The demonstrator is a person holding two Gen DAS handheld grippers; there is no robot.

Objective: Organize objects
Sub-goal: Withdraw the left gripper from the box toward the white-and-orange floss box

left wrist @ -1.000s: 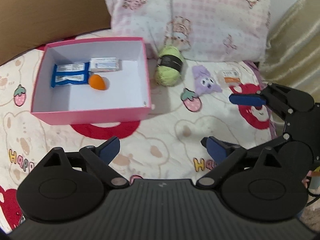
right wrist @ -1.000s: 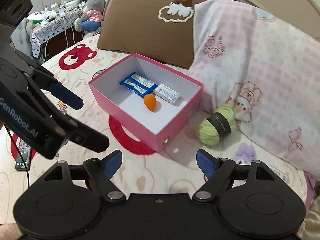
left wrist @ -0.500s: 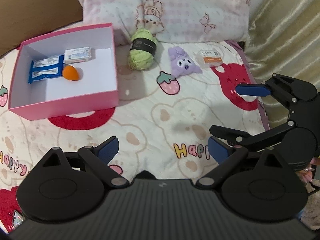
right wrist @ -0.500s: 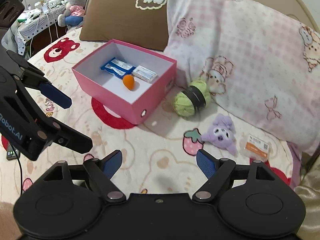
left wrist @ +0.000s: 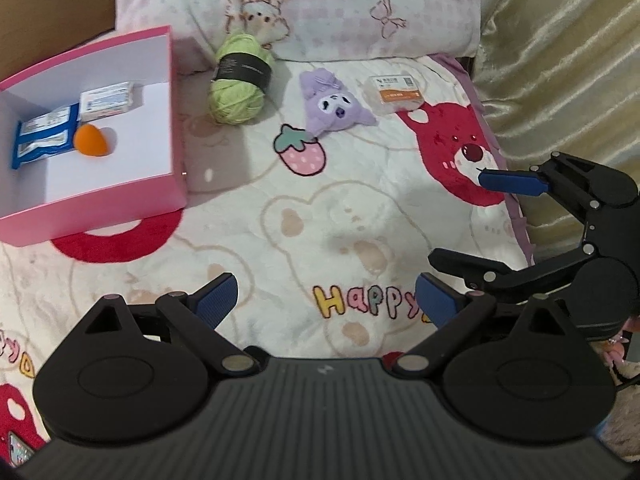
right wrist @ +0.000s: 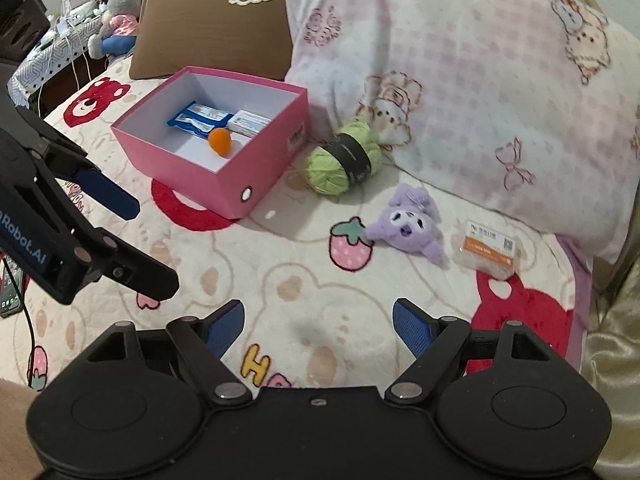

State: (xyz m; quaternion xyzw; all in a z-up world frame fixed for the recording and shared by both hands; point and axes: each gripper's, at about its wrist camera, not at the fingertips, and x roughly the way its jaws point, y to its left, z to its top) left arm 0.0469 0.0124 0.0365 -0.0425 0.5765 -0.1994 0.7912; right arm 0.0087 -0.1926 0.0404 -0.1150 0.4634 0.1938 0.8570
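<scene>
Far left on the bed: an open pink cardboard box with a white inside (left wrist: 170, 128), already loaded with a blue-and-white foil packet (left wrist: 42, 136), a small white carton (left wrist: 106, 98) and an orange egg-shaped piece (left wrist: 91, 141). Just beside the box's right wall: a ball of lime-green yarn with a black paper band (left wrist: 240, 80), lying on its side against the pink checked pillow (left wrist: 360, 4). Next along, well apart from the box: a small purple plush toy (left wrist: 334, 106), face up on the cartoon-print blanket (left wrist: 312, 216). Then a clear flat packet with an orange-and-white label (left wrist: 396, 92), nearest the bed's right edge.

Left gripper (left wrist: 324, 300): jaws spread wide, nothing between them, hovering over bare blanket. Right gripper (right wrist: 318, 322): also wide and empty.

Key relation, judged: three loose things remained ahead of both grippers, in a row running left to right. From the right wrist view, the labelled packet (right wrist: 486, 250) and purple plush (right wrist: 408, 226) sat ahead and to the right of its open jaws; the yarn (right wrist: 344, 160) further off, up beside the box (right wrist: 224, 178). Right hand likely better placed for plush or packet. Packet's long axis roughly across the view, so a grip across its short side looked needed. Which one was intended, impossible to tell.
</scene>
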